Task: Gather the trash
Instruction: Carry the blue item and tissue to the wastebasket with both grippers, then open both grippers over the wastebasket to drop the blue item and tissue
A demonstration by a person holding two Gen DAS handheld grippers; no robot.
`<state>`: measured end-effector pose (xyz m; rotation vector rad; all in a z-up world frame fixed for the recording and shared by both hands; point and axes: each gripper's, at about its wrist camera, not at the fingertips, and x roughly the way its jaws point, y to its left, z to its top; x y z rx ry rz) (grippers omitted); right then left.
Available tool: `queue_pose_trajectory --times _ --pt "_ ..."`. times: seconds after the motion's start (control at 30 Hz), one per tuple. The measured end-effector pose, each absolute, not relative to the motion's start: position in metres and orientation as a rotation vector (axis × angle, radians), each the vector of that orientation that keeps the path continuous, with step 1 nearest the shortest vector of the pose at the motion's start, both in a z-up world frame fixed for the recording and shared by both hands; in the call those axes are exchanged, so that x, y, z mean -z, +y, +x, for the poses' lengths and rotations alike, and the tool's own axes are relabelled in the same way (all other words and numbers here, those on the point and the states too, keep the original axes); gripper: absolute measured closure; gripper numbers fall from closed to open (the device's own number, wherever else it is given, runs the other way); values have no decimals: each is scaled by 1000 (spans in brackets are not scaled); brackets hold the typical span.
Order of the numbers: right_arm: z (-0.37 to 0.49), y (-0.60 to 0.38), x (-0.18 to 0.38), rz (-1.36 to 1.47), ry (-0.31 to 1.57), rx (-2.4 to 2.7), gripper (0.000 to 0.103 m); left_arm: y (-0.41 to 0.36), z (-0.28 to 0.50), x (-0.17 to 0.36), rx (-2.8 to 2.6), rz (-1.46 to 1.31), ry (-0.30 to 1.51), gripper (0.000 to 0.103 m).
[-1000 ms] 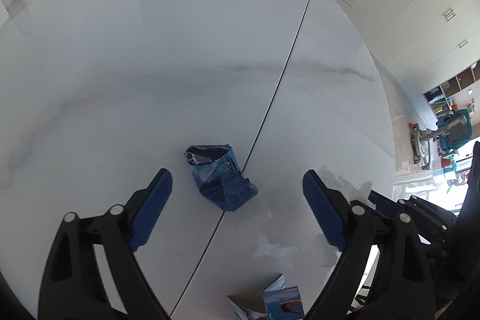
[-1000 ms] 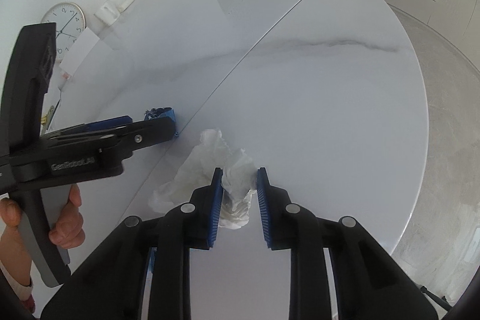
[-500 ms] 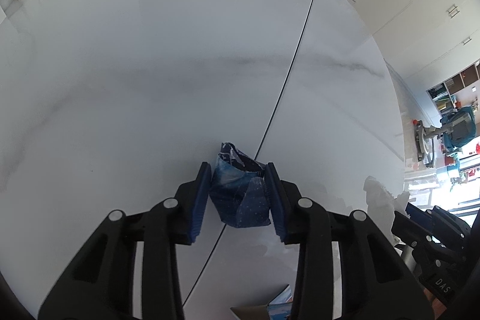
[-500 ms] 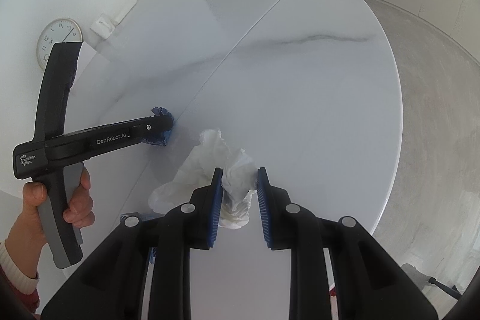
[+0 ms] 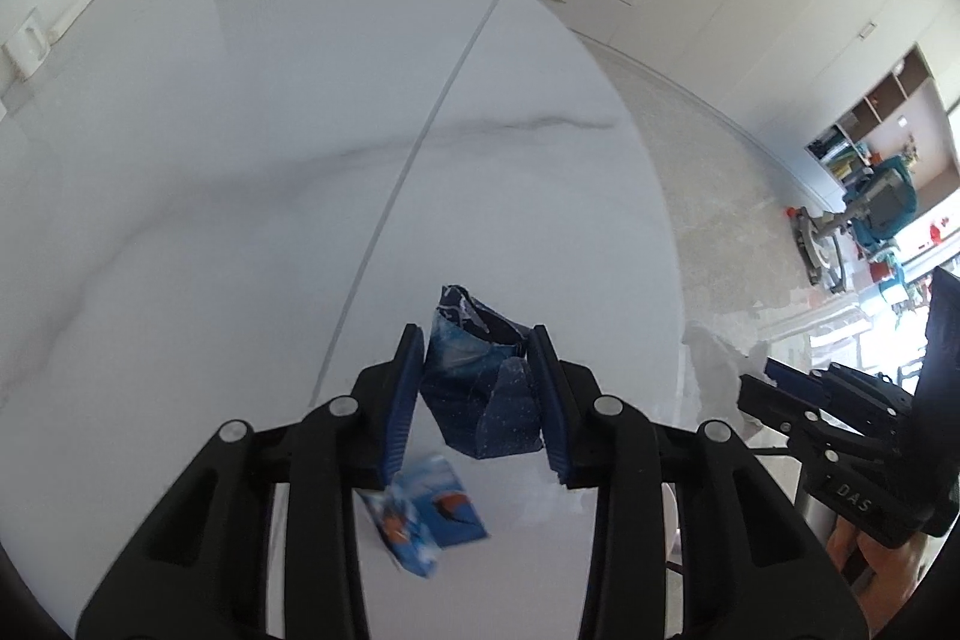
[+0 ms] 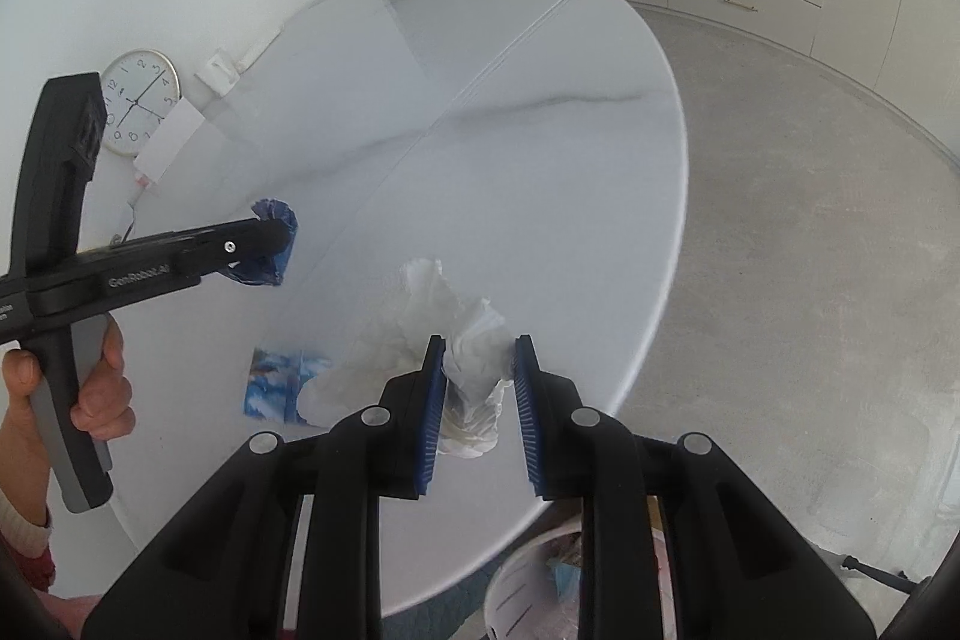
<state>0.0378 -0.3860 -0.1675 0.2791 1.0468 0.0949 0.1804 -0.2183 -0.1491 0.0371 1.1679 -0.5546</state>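
White marble desk (image 5: 240, 220) now: the blue wrapper (image 5: 480, 388) has been clamped by the left gripper (image 5: 477, 400) and lifted clear; crumpled tissue (image 6: 474, 370) is pinched in the right gripper (image 6: 477, 412), so both go binward next, while a blue packet (image 5: 432, 514) remains behind.

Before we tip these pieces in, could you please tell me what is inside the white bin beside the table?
The white plastic bin shows only at the right wrist view's bottom edge. Crumpled bluish and pale scraps lie inside; the black tongs hide most of it.
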Motion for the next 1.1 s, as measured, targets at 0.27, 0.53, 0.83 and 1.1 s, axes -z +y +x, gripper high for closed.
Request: queue_pose_trajectory --times 0.27,0.53,0.83,1.1 --pt "-81 -440 168 313 1073 37 79 -297 51 137 828 130 1199 67" --pt "-176 -467 199 388 1129 115 78 -349 -44 204 904 256 1330 67" --pt "-207 -463 223 400 1168 108 78 -359 -80 249 855 293 1436 63" --pt "-217 -462 228 382 1169 89 78 -347 -83 228 814 309 1366 41"
